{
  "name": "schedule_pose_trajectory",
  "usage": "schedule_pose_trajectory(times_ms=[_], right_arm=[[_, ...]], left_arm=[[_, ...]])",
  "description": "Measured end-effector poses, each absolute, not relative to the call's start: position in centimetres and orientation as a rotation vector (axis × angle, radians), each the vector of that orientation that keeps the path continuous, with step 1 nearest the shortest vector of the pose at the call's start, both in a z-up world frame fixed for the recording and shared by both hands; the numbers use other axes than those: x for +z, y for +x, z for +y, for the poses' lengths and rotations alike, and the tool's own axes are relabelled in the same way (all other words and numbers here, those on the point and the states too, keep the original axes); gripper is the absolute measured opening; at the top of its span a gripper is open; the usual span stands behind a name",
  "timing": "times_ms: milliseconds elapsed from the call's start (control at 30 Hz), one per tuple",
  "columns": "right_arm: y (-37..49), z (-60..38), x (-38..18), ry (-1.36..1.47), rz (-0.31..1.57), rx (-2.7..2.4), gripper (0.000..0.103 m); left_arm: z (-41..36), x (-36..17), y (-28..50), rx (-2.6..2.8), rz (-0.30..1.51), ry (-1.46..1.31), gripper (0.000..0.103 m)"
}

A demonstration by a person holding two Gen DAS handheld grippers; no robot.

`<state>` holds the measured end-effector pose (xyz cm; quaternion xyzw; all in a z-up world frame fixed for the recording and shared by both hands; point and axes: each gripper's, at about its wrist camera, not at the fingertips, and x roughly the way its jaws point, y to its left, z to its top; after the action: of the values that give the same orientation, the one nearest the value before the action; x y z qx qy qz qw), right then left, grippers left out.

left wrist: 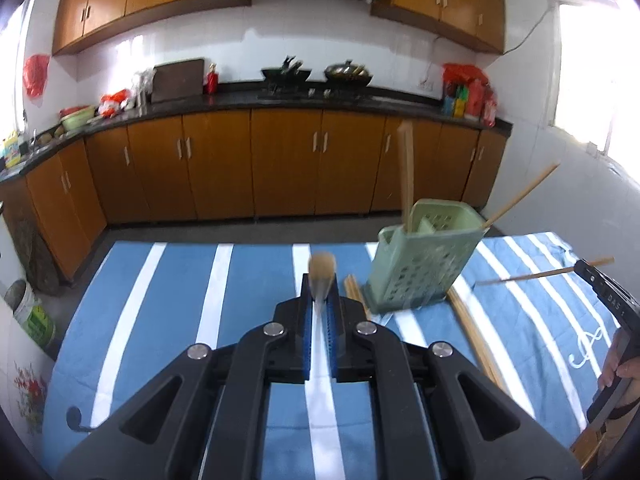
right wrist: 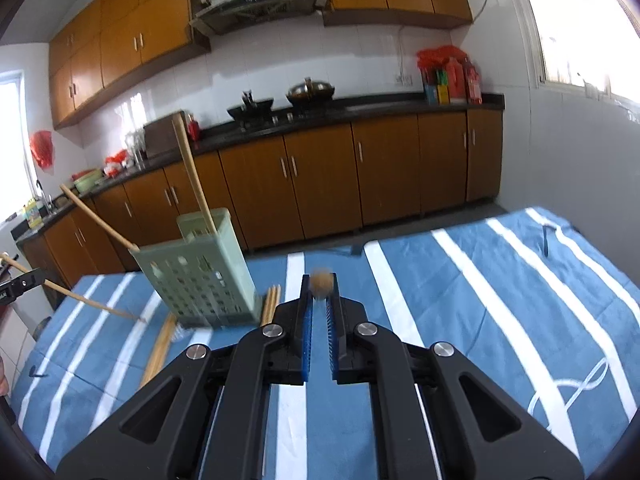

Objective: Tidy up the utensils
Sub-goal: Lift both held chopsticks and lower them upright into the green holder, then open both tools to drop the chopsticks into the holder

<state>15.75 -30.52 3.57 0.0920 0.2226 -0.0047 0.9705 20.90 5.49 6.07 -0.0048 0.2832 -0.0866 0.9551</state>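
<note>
The table (left wrist: 168, 280), under a blue cloth with white stripes, fills the near half of the room, and the brown cabinets (left wrist: 216, 168) run along the far wall. On the cloth stands the green holder (left wrist: 420, 268), a slotted basket that looks tilted, though the lens may bend it. Two chopsticks already stand in it: one (left wrist: 407, 172) close to upright, another (left wrist: 520, 196) leaning far out to the right, probably because the holder is wide and nearly empty. More chopsticks (left wrist: 472, 332) lie loose on the cloth, touching the holder's base, some to its left and some to its right; I take these to be what is left to sort.

Each hand seems to carry one stick toward the holder. The left gripper (left wrist: 320, 292) pinches a chopstick (left wrist: 321, 266) end-on, so only its blurred butt shows between the blue pads. The right gripper (right wrist: 320, 292) pinches its own chopstick (right wrist: 321, 280) the same way. Seen from the other side, each stick sticks out past its jaws, pointing at the table.

How long the held sticks are is hidden by the view along them. The holder's inner compartments are too blurred to tell apart.
</note>
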Motion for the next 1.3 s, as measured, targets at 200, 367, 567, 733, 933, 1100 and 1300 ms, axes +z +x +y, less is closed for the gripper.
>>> schedule_pose_trajectory(times_ms=[200, 367, 567, 733, 933, 1100, 1300], right_arm=[[14.7, -30.3, 8.5, 0.196, 0.363, 0.065, 0.007], [13.5, -29.7, 12.7, 0.235, 0.287, 0.168, 0.007], [13.4, -27.9, 16.7, 0.241, 0.137, 0.217, 0.007], [15.5, -26.5, 17.9, 0.252, 0.03, 0.204, 0.007], [20.0, -23.8, 15.3, 0.179, 0.042, 0.143, 0.007], [22.5, -23.2, 12.5, 0.182, 0.161, 0.13, 0.007], [23.2, -23.5, 11.5, 0.202, 0.249, 0.158, 0.011]], left_arm=[[4.6, 10.6, 19.2, -0.264, 0.507, 0.005, 0.007], [3.3, 14.1, 17.9, -0.355, 0.476, 0.0, 0.007], [1.4, 17.2, 18.2, -0.376, 0.39, 0.008, 0.007], [-1.2, 17.8, 21.5, -0.379, 0.412, 0.038, 0.007], [-2.4, 16.0, 25.0, -0.376, 0.512, 0.063, 0.007], [-3.5, 14.1, 27.2, -0.375, 0.568, 0.09, 0.007], [-4.0, 12.9, 29.0, -0.388, 0.588, 0.052, 0.008]])
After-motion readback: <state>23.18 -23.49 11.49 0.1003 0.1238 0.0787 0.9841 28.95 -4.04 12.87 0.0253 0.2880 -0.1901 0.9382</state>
